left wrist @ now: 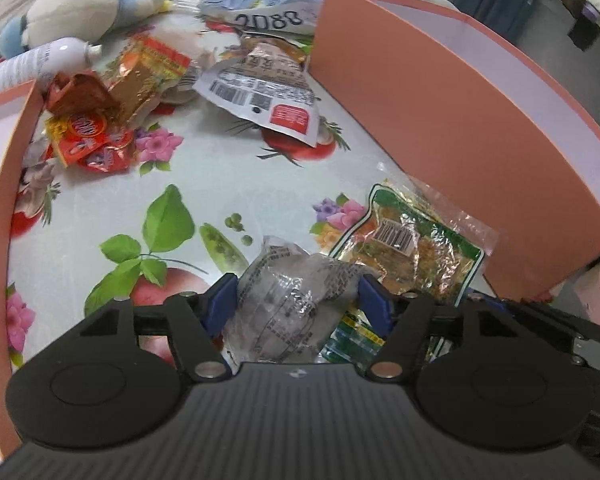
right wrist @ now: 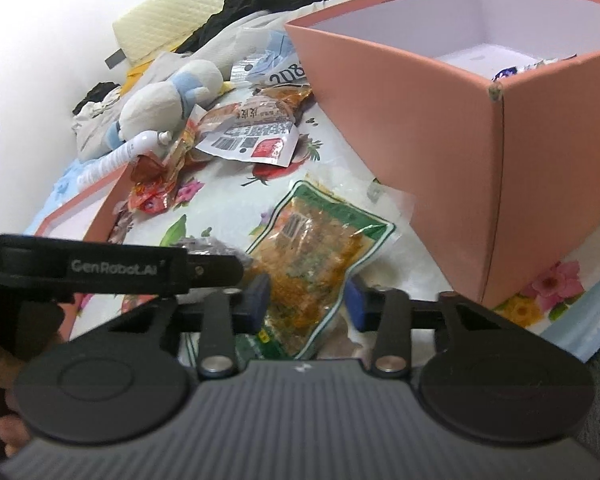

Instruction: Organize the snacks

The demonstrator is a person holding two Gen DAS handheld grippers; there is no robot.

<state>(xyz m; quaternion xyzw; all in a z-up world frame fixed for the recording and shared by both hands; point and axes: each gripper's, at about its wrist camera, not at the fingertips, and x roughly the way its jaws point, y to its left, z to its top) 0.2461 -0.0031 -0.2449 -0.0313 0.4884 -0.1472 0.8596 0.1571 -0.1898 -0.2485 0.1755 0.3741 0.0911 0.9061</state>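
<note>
The silvery grey snack packet (left wrist: 288, 300) is lying at the lower centre of the left wrist view, between the blue pads of my left gripper (left wrist: 294, 300); both pads are touching its crumpled sides, so the jaws are standing fairly wide and gripping it. Just to its right, the green-edged packet (right wrist: 316, 248) is lying flat on the flowered tablecloth (left wrist: 100, 208). In the right wrist view its lower end is sitting between the pads of my right gripper (right wrist: 306, 304), whose jaws are standing partly closed; I cannot tell whether the pads are pressing on it. The salmon-pink box (right wrist: 400, 128) is standing open at the upper right, beside that packet. More wrappers (left wrist: 260, 92) are lying piled at the upper centre, below a plush toy (left wrist: 88, 8).
</note>
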